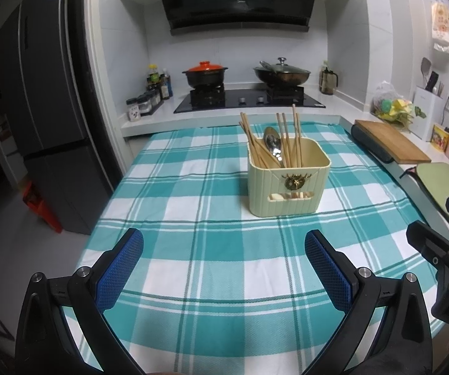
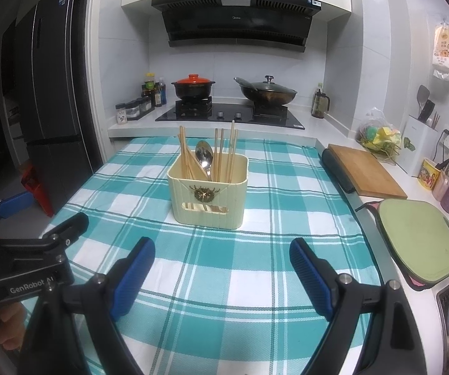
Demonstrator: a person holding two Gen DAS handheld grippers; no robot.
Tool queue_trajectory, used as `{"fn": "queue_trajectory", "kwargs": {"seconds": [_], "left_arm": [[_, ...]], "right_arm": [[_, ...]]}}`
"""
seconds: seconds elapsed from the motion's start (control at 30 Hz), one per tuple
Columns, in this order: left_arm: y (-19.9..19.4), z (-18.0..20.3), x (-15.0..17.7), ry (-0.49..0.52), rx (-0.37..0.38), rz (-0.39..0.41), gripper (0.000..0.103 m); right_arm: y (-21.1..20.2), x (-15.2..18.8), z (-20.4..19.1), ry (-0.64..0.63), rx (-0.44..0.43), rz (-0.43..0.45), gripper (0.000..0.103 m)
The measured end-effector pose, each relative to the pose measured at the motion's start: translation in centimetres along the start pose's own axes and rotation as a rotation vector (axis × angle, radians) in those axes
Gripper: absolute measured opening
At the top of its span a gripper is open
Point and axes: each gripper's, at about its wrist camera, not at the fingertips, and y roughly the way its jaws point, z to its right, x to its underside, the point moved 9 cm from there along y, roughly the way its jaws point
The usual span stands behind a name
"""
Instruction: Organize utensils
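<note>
A cream ribbed utensil holder (image 1: 288, 184) (image 2: 209, 198) stands upright on the teal plaid tablecloth (image 1: 193, 212) (image 2: 255, 265). Several wooden chopsticks (image 1: 287, 139) (image 2: 221, 153) and a metal spoon (image 1: 272, 142) (image 2: 204, 156) stick up out of it. My left gripper (image 1: 224, 247) hovers over the cloth well short of the holder, jaws wide apart and empty. My right gripper (image 2: 223, 256) also sits near the front of the table, open with nothing between its blue pads. Each gripper shows at the edge of the other's view.
Behind the table runs a counter with a gas hob, an orange-lidded pot (image 2: 193, 86) and a lidded wok (image 2: 266, 92). At the right lie a wooden cutting board (image 2: 365, 170) and a green board (image 2: 418, 240). A dark fridge (image 1: 46, 93) stands on the left.
</note>
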Motion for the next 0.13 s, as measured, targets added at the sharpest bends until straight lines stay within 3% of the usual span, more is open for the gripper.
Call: {"fn": "queue_trajectory", "kwargs": {"seconds": [0.13], "left_arm": [[0.04,0.15,0.15,0.001,0.001,-0.003,0.103]], "right_arm": [[0.3,0.35,0.35,0.006,0.0,-0.01,0.09]]}}
